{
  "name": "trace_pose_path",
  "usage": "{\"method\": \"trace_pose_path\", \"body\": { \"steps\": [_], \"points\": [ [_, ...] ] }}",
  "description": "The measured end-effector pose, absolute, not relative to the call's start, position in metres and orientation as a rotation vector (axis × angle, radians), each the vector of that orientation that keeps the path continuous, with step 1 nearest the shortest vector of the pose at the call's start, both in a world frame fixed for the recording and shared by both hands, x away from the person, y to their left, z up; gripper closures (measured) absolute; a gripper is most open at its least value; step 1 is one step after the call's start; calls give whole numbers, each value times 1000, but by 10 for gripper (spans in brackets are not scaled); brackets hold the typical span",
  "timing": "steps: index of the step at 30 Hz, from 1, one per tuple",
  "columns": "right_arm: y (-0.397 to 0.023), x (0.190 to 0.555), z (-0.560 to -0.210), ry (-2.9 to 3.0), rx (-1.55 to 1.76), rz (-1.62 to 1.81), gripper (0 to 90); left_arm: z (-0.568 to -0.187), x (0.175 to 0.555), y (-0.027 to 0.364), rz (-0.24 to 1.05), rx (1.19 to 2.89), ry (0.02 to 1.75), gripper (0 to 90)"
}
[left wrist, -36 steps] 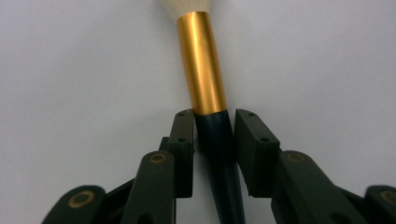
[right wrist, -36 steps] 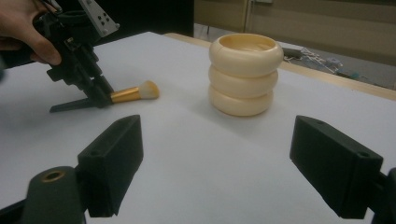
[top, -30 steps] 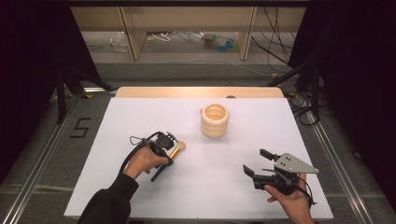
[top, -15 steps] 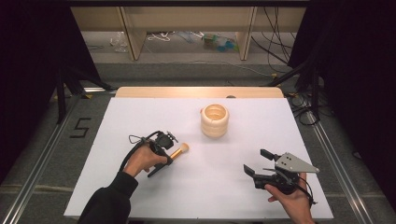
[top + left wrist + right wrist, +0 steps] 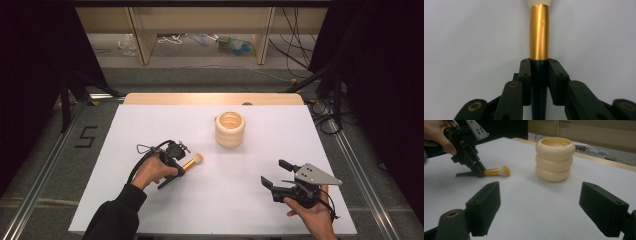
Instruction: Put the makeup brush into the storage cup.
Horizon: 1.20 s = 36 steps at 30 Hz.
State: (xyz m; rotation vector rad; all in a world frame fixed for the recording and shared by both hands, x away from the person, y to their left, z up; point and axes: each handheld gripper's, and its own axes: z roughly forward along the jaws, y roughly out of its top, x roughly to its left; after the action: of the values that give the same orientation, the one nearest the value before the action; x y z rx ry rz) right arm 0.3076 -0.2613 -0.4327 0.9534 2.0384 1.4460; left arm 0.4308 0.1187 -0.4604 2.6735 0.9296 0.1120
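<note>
Left tongs [image 5: 539, 75] tight on brush [image 5: 539, 35] handle; right tongs [image 5: 549, 205] wide apart, nothing between

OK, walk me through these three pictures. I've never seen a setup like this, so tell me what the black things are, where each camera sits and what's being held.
No robot here: a person holds a hand-held grasping tool in each hand, each with two black jaws and its own small camera.

The high view looks down on the white table from above the person's side. The left tool is at the left, the right tool at the right.

The left gripper view looks along that tool's jaws. They are shut on the dark handle of a makeup brush with a gold collar and pale bristles. The brush lies low over the table.

The right gripper view looks along the other tool's jaws, which stand wide open with nothing between them. Beyond them stands a cream ribbed pot, open at the top.
</note>
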Motion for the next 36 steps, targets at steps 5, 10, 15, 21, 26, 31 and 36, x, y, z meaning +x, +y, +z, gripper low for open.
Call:
{"method": "trace_pose_path", "body": {
  "steps": [5, 10, 15, 21, 26, 31, 36],
  "points": [
    [-261, 307, -433, 2035, 956, 1452, 184, -453, 432, 125, 118, 2614, 938, 745],
    [-261, 308, -433, 2033, 955, 1452, 184, -443, 432, 133, 132, 2457, 981, 745],
    [-261, 308, -434, 2025, 957, 1478, 184, -428, 435, 141, 226, 2319, 985, 744],
    [-261, 309, -434, 2024, 958, 1482, 184, -416, 436, 145, 297, 2124, 1016, 744],
    [-261, 309, -434, 2022, 956, 1481, 184, -410, 434, 146, 326, 2077, 1018, 743],
    [-261, 309, -434, 2021, 966, 1478, 184, -401, 432, 145, 397, 1952, 1016, 743],
    [-263, 308, -433, 2038, 968, 1450, 184, -395, 432, 143, 440, 1821, 994, 743]
  ]
}}
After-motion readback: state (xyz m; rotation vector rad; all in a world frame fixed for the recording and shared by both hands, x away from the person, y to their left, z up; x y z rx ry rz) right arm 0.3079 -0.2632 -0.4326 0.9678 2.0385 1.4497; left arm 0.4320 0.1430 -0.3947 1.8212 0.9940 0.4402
